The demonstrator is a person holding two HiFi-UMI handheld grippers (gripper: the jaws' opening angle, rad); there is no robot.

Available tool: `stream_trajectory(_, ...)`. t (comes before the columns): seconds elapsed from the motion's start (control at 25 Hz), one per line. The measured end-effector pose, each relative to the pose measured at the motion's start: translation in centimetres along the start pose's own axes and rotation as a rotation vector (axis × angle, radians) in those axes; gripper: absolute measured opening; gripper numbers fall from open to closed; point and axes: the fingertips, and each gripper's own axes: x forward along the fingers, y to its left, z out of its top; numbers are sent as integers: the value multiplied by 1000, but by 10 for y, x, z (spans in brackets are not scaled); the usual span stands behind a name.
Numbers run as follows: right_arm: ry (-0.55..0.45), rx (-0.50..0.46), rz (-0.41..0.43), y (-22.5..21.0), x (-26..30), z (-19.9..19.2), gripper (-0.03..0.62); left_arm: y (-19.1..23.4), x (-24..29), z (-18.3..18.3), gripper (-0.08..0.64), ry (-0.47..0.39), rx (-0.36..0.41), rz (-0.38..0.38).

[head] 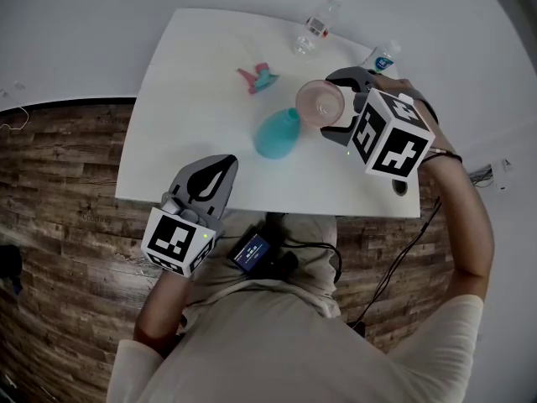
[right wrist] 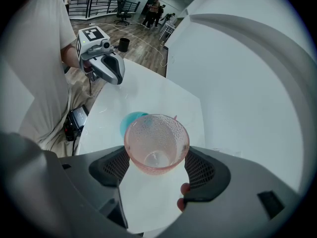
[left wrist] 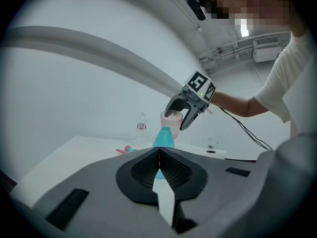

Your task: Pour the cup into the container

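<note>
Landmark: teal container [head: 277,133], standing upright on the white table [head: 201,74], about mid-table from my head view.
Cup: pink, see-through, dimpled cup [head: 320,103], lifted off the table and held close over the container's narrow top. From the left gripper view it sits right above the neck. I cannot tell whether it touches.
Cup attitude: mouth is open toward the right gripper view, and the clear base shows through it. The container's top peeks out just behind the rim.
Right gripper: right gripper [right wrist: 156,165] is clamped on the cup, one ribbed pad on each side of its lower wall. It points steeply down toward the container.
Right hand: fingers [right wrist: 184,189] show just under the right-hand jaw.
Left gripper: left gripper [left wrist: 158,163] has its jaws pressed together with nothing between them. It is held level at the table's near edge, well apart from the container and to its near left.
Bottles: one clear bottle [head: 312,28] is beyond the container, near the far edge. A second bottle [head: 379,57] is beyond and to the right of it, just behind the right gripper.
Small item: a pink and teal object [head: 257,77] lies flat on the table just beyond the container, on its left side.
Near side: a small device with a lit screen [head: 252,252] rests in my lap, below the table edge on the near side of the container.
</note>
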Motion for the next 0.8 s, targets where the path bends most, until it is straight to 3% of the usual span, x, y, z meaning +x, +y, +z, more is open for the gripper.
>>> stream_trajectory(0.8,110,-38,-19,-6,-2,-1,354,6,-6,0,11,-10,-8,7)
